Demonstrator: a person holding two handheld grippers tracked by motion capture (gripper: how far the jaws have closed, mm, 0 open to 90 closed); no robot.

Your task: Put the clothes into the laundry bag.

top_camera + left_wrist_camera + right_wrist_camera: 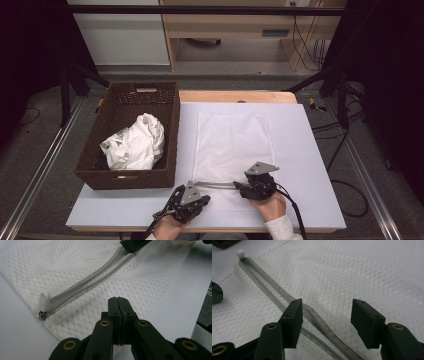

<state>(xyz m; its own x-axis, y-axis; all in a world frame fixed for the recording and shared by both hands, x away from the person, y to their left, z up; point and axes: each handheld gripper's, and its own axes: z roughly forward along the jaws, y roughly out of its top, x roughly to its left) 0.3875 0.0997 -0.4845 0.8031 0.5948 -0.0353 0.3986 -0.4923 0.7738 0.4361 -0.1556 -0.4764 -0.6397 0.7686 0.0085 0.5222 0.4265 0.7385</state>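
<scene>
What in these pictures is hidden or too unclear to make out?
- High view: the bottom of the basket, covered by crumpled white cloth.
- High view: the near edge of the mesh bag, hidden under the right gripper and left gripper.
- Left gripper view: whether the shut left gripper pinches any mesh; its own arms hide that.
- Right gripper view: the zipper end, cut off by the bottom edge.
</scene>
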